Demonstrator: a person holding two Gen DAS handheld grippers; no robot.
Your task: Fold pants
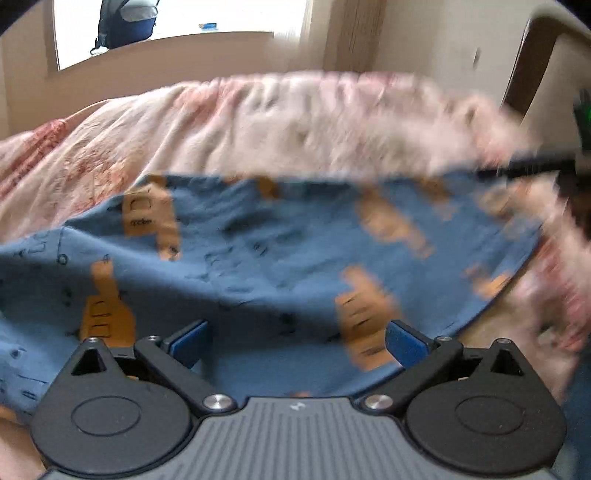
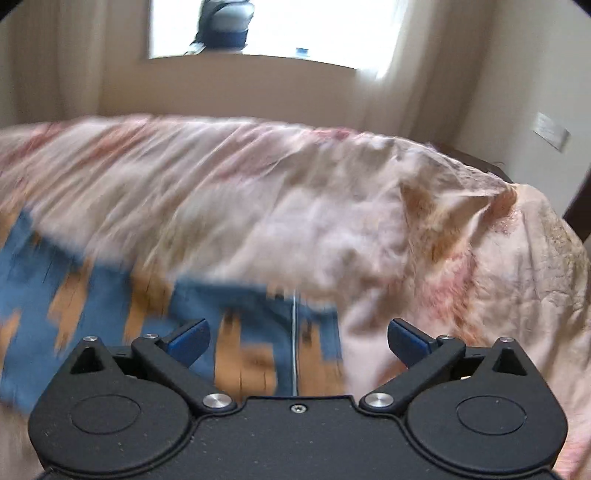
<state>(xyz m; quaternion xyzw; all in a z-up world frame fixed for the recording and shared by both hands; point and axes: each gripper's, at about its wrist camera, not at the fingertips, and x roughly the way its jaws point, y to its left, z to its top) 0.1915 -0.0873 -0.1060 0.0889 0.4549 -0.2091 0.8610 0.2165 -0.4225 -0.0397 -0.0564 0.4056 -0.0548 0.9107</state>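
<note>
A pink bedspread [image 2: 295, 192] covers the bed. A backpack [image 1: 125, 22] stands on the windowsill [image 1: 207, 37].

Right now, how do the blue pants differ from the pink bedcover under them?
The pants are blue with orange thumbs-up prints; the bedcover is pale pink with reddish patches. The pants cover only part of the bed; the bedcover spreads well beyond them. The pants lie on top; the bedcover lies beneath. Both are soft, wrinkled cloth, and neither gripper holds them.
</note>
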